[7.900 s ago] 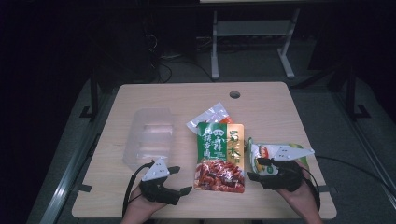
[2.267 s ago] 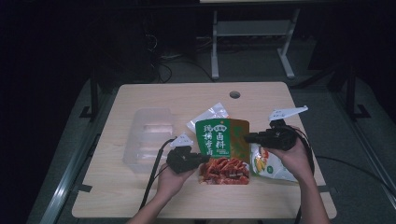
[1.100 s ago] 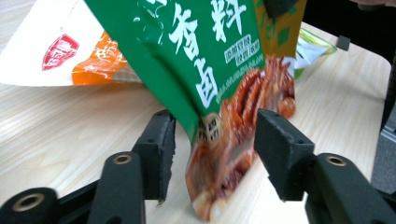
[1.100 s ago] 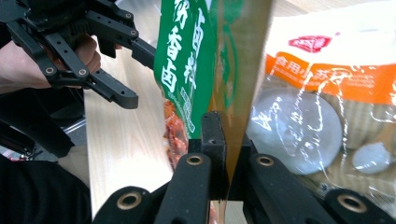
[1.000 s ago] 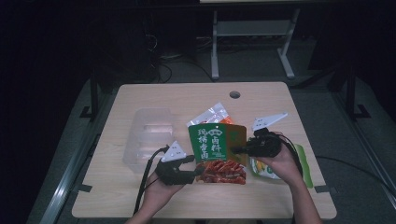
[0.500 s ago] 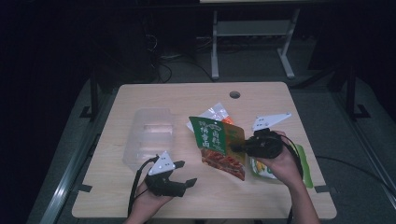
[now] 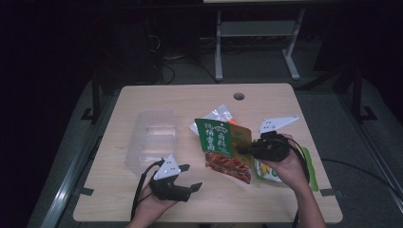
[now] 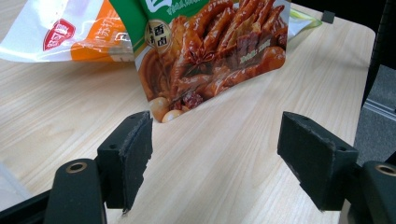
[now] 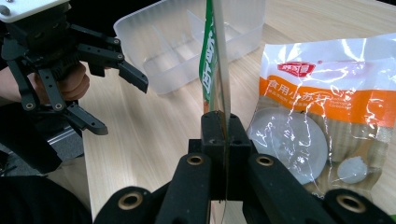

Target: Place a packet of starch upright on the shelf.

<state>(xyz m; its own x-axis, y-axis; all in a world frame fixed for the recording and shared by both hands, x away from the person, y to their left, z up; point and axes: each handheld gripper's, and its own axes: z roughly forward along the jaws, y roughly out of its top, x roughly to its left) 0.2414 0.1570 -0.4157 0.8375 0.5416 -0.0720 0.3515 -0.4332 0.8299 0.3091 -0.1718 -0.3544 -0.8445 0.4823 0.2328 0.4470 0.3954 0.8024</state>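
Note:
A green and orange snack packet [image 7: 223,149] with a picture of braised meat hangs tilted above the table. My right gripper [image 7: 243,149] is shut on its right edge; in the right gripper view the packet [image 9: 213,60] stands edge-on between the closed pads [image 9: 219,127]. My left gripper [image 7: 189,176] rests near the front edge, left of the packet. Its jaws have just been opening and stand wide with nothing between them [image 8: 215,163]. The packet's lower corner [image 8: 210,60] hangs just beyond them.
A clear divided plastic container [image 7: 151,140] stands at the left of the table [image 7: 171,97]. A clear packet with an orange and white label [image 9: 322,116] lies behind the held one. A green and white packet [image 7: 267,172] lies under the right hand.
My left gripper has let go of the snack packet's lower left corner, opened and drawn slightly back. The packet now hangs tilted from the right gripper alone.

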